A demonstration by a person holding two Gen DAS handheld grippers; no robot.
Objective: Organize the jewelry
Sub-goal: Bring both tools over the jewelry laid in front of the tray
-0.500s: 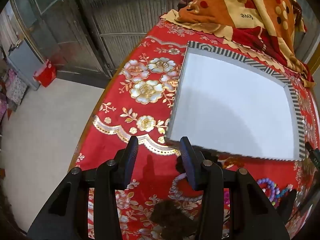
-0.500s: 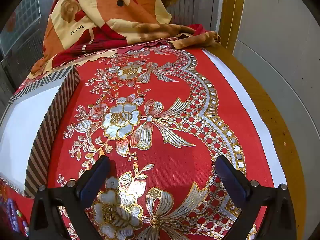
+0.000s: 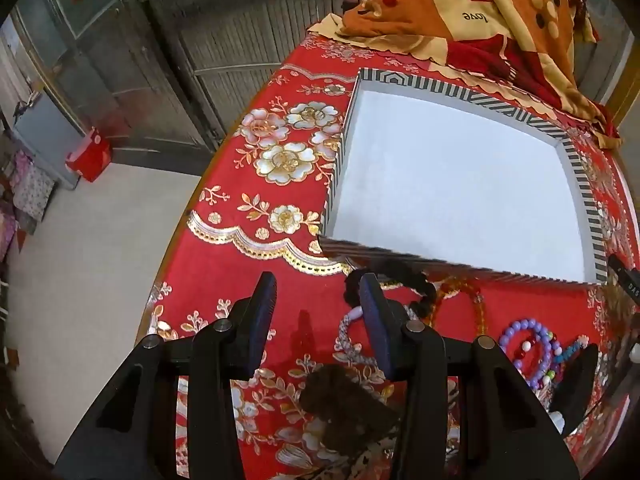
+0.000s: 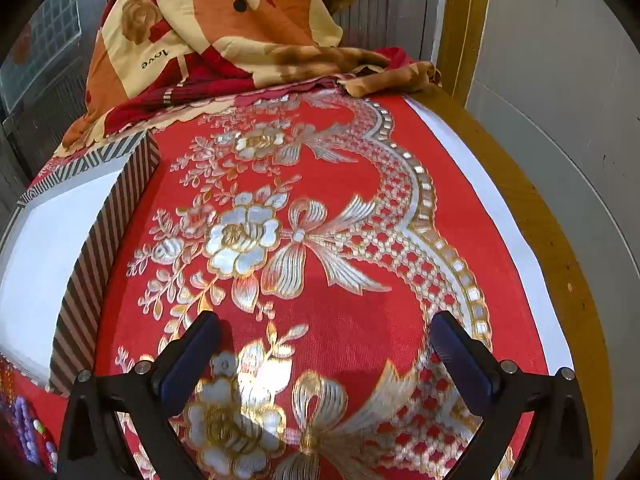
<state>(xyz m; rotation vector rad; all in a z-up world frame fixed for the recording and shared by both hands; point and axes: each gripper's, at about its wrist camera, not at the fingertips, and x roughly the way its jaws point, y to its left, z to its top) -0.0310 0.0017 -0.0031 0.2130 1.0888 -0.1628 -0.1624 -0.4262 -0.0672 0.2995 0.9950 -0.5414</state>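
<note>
Red cloth (image 4: 352,312) with gold and silver flowers covers the table under both tools. Left gripper (image 3: 318,300) hangs with jaws parted and nothing between them, pointing steeply down near the striped box (image 3: 460,180) (white inside, nothing in it). Just beside its right finger lie a dark bead bracelet (image 3: 416,280), an amber one (image 3: 468,292) and a purple one (image 3: 528,344). Right gripper (image 4: 326,344) gapes wide over bare cloth.

Behind your left gripper's right finger (image 3: 374,320), a pale braided bracelet (image 3: 346,334) and dark beaded bracelet (image 3: 404,274) are partly hidden. Left of your right gripper's fingers, the purple beads (image 4: 24,428) run off the picture's edge.
</note>
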